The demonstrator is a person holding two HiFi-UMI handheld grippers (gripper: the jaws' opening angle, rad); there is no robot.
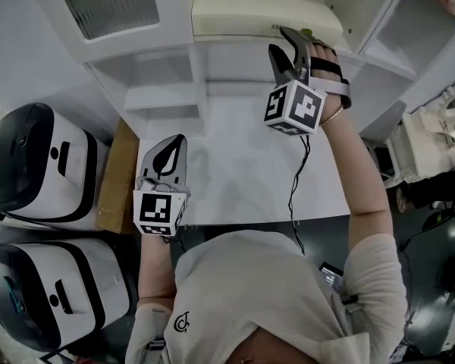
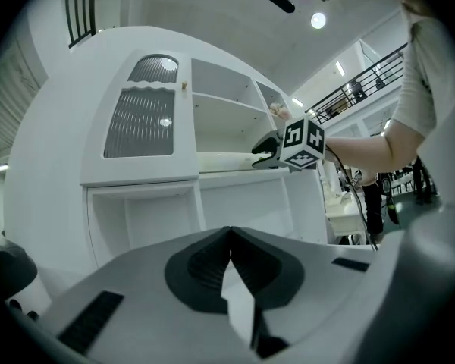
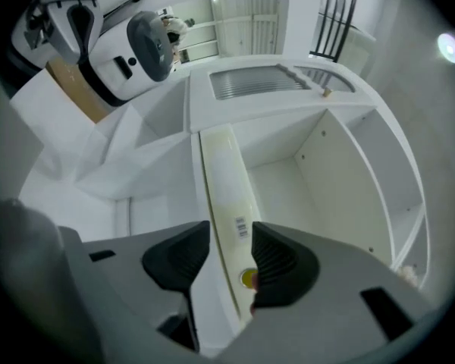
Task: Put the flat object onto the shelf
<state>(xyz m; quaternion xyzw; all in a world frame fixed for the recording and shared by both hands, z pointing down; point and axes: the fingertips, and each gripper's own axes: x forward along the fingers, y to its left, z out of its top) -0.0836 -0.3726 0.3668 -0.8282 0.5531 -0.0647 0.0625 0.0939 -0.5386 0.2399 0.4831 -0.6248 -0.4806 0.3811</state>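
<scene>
Two grippers checked: my right gripper (image 1: pixel 292 48) is raised to the shelf (image 3: pixel 303 180), jaws drawn in on the board (image 3: pixel 226 180) with a pad against each face. The board lies only along the shelf's front edge, so I judge it needs steadying or pushing deeper. My left gripper (image 1: pixel 174 142) hangs low over the table (image 1: pixel 243 180), tips pressed together, holding nothing, kept clear as unneeded

Shelf bay (image 3: pixel 311 180) open beside flat object (image 3: pixel 224 177); bare tabletop (image 1: pixel 243 173) below, 2 machines (image 1: pixel 38 161) at L edge.
</scene>
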